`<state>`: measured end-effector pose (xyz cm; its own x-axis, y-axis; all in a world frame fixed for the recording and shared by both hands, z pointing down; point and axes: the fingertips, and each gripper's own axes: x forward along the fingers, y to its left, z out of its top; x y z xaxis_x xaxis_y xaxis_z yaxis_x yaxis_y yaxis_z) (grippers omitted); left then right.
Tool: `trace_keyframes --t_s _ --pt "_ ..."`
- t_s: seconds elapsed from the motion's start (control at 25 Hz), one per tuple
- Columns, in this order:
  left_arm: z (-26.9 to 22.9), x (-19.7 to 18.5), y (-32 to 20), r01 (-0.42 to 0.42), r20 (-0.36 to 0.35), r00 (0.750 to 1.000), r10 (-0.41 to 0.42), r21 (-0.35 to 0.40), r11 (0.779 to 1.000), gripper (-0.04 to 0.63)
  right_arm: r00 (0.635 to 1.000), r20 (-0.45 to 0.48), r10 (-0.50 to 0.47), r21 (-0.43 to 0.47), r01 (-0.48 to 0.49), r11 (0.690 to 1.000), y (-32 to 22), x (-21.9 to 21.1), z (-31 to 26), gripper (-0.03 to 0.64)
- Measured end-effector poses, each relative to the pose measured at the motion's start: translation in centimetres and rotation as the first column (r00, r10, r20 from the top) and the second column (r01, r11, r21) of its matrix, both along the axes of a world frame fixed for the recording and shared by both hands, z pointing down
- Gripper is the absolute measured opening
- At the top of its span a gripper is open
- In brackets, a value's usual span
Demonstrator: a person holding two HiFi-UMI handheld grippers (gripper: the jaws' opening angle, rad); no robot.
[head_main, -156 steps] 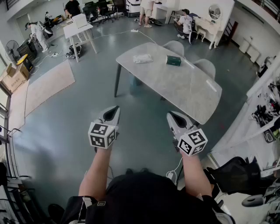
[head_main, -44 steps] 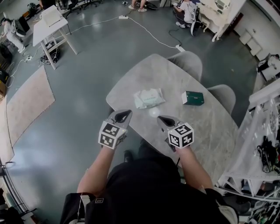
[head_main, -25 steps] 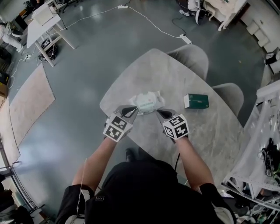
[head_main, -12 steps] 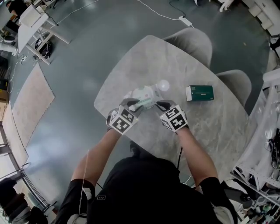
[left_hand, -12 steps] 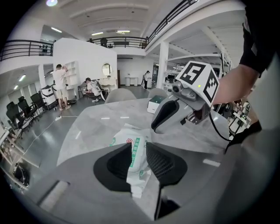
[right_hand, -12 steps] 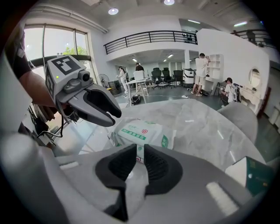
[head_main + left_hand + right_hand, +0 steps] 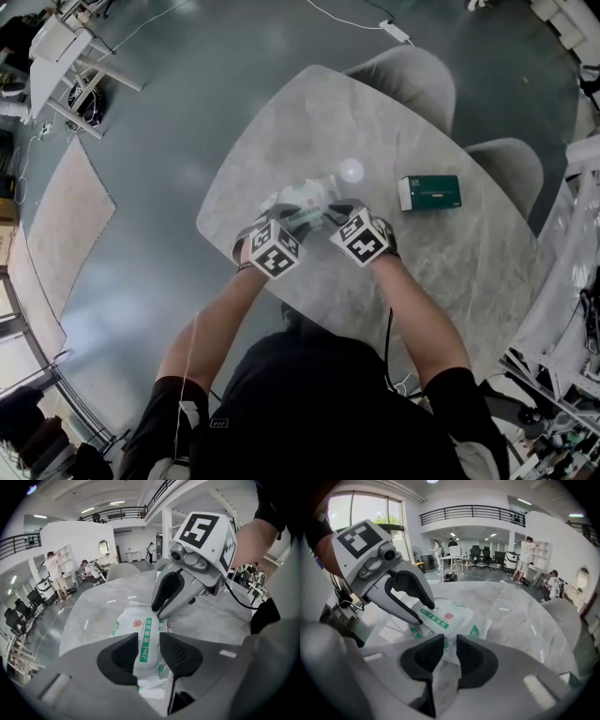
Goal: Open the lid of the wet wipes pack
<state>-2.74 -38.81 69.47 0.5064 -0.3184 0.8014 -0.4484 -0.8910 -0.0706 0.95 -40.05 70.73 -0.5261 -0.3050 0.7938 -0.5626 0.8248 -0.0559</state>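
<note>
At the pack's 7 o'clock, the left gripper (image 7: 149, 638) has its jaws opening astride the wet wipes pack (image 7: 133, 623), which lies on the worktop (image 7: 441, 272). At 5 o'clock, the right gripper (image 7: 450, 641) keeps its jaws slightly apart around the pack's edge

large open-plan studio office, two storeys high: railed mezzanine (image 7: 473, 512) overhead, polished grey floor (image 7: 187, 122) with a trailing cable (image 7: 361, 14), white desk (image 7: 56, 47), office chairs (image 7: 480, 555) at the far end, people by white shelving (image 7: 541, 557), a rug (image 7: 56, 216).
</note>
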Motion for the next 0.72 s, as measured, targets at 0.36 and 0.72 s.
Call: trace_keyframes --t_s 0.36,0.72 --pt "1.5 0.2 -0.4 -0.056 0.092 0.995 0.05 0.058 0.997 0.158 0.991 -0.097 -0.097 -0.011 0.096 0.995 -0.1 -0.5 1.6 0.084" --pt "1.6 -0.1 2.1 -0.048 0.069 0.997 0.044 0.063 0.997 0.14 0.991 -0.102 -0.088 -0.018 0.087 0.996 2.9 -1.4 1.6 0.068"
